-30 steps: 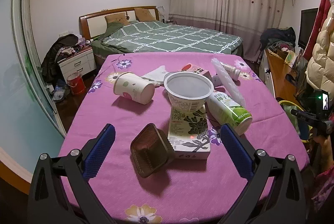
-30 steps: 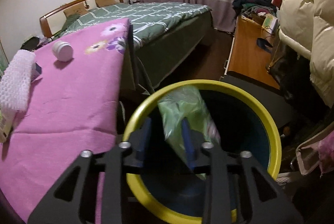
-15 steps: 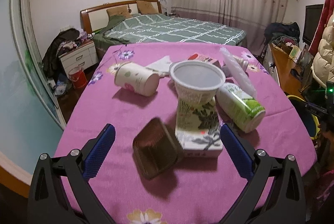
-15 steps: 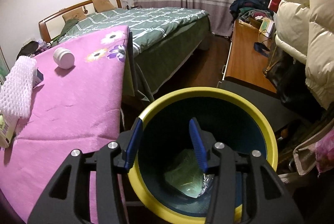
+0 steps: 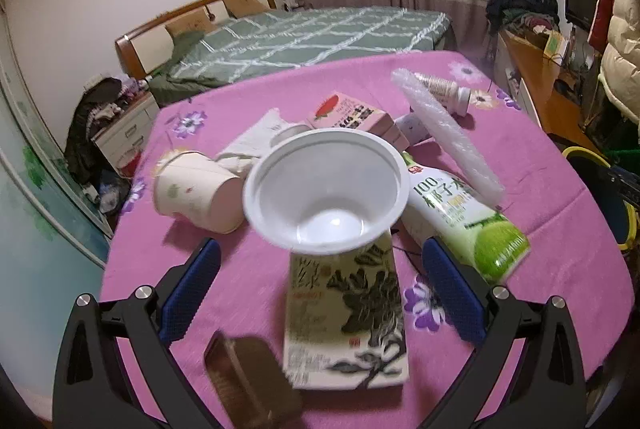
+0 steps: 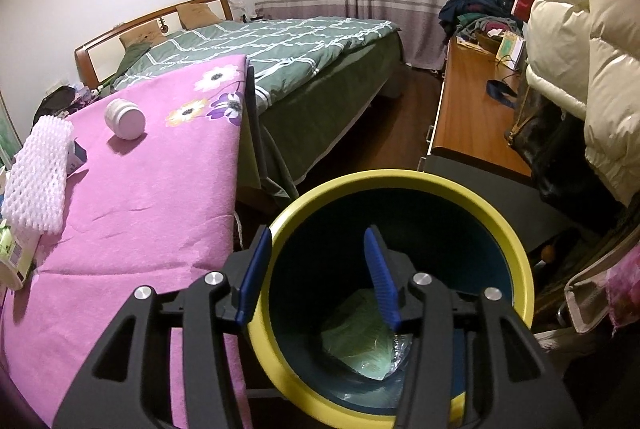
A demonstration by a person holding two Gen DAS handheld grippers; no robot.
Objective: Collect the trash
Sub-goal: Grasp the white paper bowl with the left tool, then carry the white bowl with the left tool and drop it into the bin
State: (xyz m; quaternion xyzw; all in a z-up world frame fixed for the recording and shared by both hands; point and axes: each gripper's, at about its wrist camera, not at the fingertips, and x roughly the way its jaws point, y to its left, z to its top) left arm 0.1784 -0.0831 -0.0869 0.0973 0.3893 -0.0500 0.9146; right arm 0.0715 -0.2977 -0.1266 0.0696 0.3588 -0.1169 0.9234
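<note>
Trash lies on a pink floral table (image 5: 240, 257). My left gripper (image 5: 320, 277) is open and empty, low over a white plastic bowl (image 5: 326, 189) that rests on a flat printed carton (image 5: 346, 313). A brown plastic tray (image 5: 252, 377) lies below it, a tipped paper cup (image 5: 196, 189) to the left, a green drink bottle (image 5: 460, 217) to the right. My right gripper (image 6: 318, 269) is open and empty above a yellow-rimmed bin (image 6: 516, 249). A green wrapper (image 6: 364, 345) lies at the bin's bottom.
A foam net sleeve (image 5: 444, 133), a pink carton (image 5: 352, 117), a small white bottle (image 5: 440, 89) and paper (image 5: 256, 137) lie farther back. The bin rim also shows at the right of the table (image 5: 584, 153). A bed (image 6: 280, 41) and a wooden desk (image 6: 472, 101) stand behind.
My right gripper opened and the green wrapper dropped into the bin. My left gripper moved forward and lower, toward the white bowl.
</note>
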